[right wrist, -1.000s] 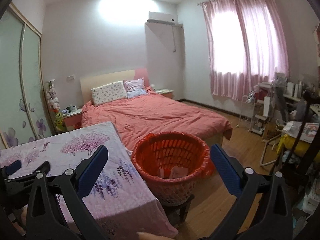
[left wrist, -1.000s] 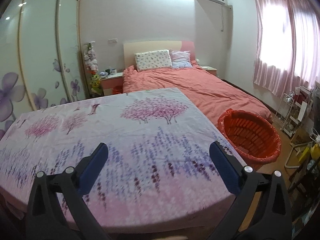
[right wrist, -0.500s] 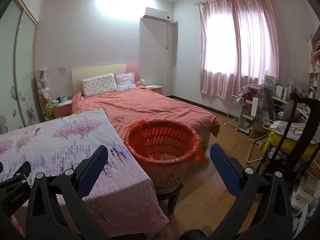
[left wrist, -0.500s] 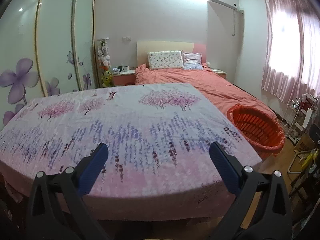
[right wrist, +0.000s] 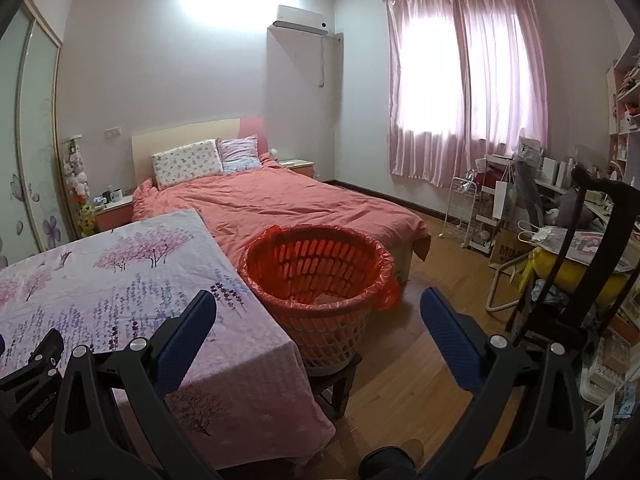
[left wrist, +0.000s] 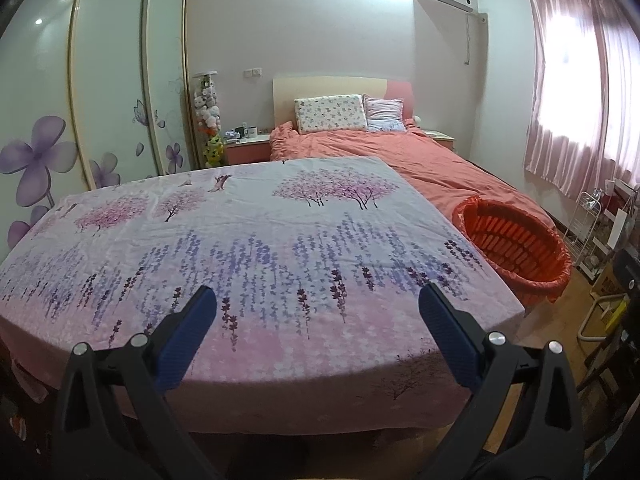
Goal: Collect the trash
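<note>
An orange basket lined with an orange bag (right wrist: 316, 272) stands on a small dark stool right of the table; a pale scrap lies inside it. It also shows in the left wrist view (left wrist: 516, 248). The table under a floral cloth (left wrist: 248, 240) shows no trash on it. My left gripper (left wrist: 318, 312) is open and empty, held before the table's near edge. My right gripper (right wrist: 318, 312) is open and empty, held back from the basket. The table cloth also shows in the right wrist view (right wrist: 120, 288).
A bed with a coral cover (right wrist: 288, 208) lies behind the basket. A dark chair (right wrist: 592, 248) and cluttered shelves (right wrist: 492, 208) stand at the right. A wardrobe with flower doors (left wrist: 100, 100) is at the left. Wooden floor (right wrist: 420, 360) lies right of the basket.
Both grippers have pulled back and risen from the table and basket. The left view now takes in the whole table top. Both stay open.
</note>
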The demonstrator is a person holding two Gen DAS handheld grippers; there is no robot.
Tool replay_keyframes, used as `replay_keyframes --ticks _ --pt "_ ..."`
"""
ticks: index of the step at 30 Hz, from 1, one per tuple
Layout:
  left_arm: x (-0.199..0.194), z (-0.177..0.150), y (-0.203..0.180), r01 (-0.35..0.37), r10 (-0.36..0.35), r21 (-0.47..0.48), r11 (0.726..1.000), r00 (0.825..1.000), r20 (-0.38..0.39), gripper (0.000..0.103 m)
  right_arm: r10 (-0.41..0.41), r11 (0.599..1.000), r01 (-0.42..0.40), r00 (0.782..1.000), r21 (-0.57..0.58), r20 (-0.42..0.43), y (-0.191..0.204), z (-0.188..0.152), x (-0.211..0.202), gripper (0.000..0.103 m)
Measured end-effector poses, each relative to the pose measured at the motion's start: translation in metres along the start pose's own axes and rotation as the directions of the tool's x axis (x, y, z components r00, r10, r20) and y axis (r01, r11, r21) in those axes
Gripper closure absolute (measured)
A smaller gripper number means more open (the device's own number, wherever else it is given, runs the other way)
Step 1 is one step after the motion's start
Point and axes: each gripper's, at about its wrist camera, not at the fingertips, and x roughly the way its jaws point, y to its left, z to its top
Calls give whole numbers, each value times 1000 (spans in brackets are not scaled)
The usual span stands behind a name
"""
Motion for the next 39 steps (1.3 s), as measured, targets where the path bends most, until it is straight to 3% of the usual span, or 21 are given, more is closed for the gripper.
replay_keyframes --ticks 39 --pt "10 -5 -4 5 -6 -31 1000 999 -44 4 25 999 -27 996 -23 -91 -6 -11 17 2"
